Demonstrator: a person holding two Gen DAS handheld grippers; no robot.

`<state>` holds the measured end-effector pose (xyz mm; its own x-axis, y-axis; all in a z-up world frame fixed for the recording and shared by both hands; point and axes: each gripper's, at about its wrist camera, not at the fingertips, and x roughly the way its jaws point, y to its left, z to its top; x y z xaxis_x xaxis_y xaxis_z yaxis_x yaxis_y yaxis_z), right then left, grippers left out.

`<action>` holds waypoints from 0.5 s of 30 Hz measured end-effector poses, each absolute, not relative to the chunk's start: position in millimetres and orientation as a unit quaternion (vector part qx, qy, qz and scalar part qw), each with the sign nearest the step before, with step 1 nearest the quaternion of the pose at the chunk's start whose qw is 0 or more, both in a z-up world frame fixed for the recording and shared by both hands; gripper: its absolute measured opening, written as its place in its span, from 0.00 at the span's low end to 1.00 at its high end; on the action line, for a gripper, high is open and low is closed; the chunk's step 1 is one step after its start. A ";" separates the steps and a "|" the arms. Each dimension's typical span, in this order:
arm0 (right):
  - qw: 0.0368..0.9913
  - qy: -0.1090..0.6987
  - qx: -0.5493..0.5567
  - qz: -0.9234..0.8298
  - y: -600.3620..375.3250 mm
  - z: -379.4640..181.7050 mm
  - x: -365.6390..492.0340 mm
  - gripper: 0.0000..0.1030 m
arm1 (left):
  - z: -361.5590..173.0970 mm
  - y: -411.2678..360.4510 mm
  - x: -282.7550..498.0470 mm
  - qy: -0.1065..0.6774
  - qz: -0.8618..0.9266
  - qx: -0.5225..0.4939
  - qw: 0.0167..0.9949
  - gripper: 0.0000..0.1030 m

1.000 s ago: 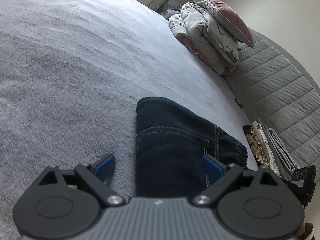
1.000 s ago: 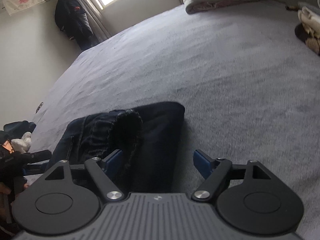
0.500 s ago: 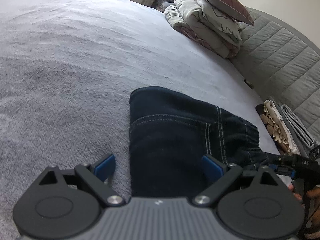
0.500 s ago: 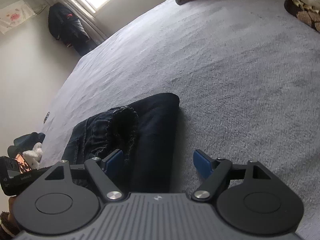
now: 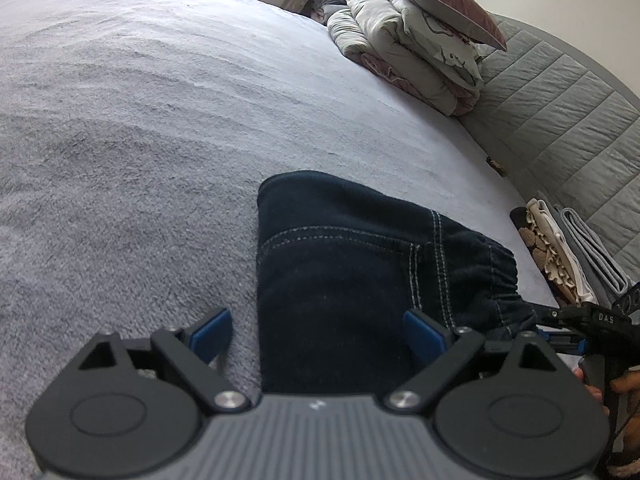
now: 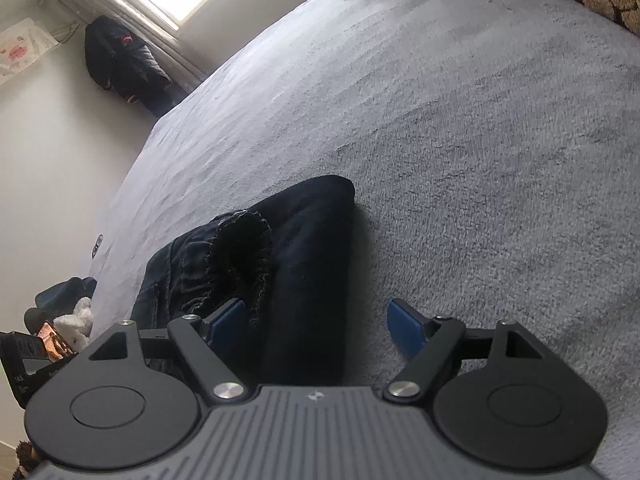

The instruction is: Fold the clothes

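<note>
Dark blue jeans, folded into a thick bundle with white stitching and a gathered waistband, lie on the grey bed cover. My left gripper hovers at their near left end. Its jaws are closing, with the cloth's left edge between them and the blue pads clear of the fabric. My right gripper stands open over the jeans at the other end, straddling their right edge without pressing. The right gripper's body also shows at the left wrist view's right edge.
Folded bedding with a pink pillow is piled by the quilted headboard. A stack of folded clothes lies at the bed's right edge. A dark jacket hangs by the window. A white plush toy sits off the bed's left.
Both wrist views have rolled a little, and the right gripper has come into sight at the left view's right edge. The jeans lie where they were.
</note>
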<state>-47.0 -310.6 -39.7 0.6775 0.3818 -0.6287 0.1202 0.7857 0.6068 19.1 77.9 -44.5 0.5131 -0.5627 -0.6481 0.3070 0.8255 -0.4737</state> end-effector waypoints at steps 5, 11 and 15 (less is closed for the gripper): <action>0.847 0.397 0.342 0.086 -313.7 -41.4 -47.0 0.79 | -46.1 76.5 18.5 0.428 -0.271 -0.177 0.844 0.81; 0.831 0.400 0.377 0.091 -317.7 -44.4 -47.4 0.79 | -52.3 84.2 21.8 0.435 -0.272 -0.219 0.830 0.81; 0.826 0.399 0.387 0.092 -317.7 -45.8 -47.0 0.79 | -55.7 82.6 22.1 0.436 -0.276 -0.222 0.827 0.83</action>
<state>-47.0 -317.7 -45.8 0.6650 0.4600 -0.5884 0.1575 0.6838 0.7125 22.1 82.6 -55.7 0.4673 -0.6509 -0.5983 0.2636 0.7485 -0.6084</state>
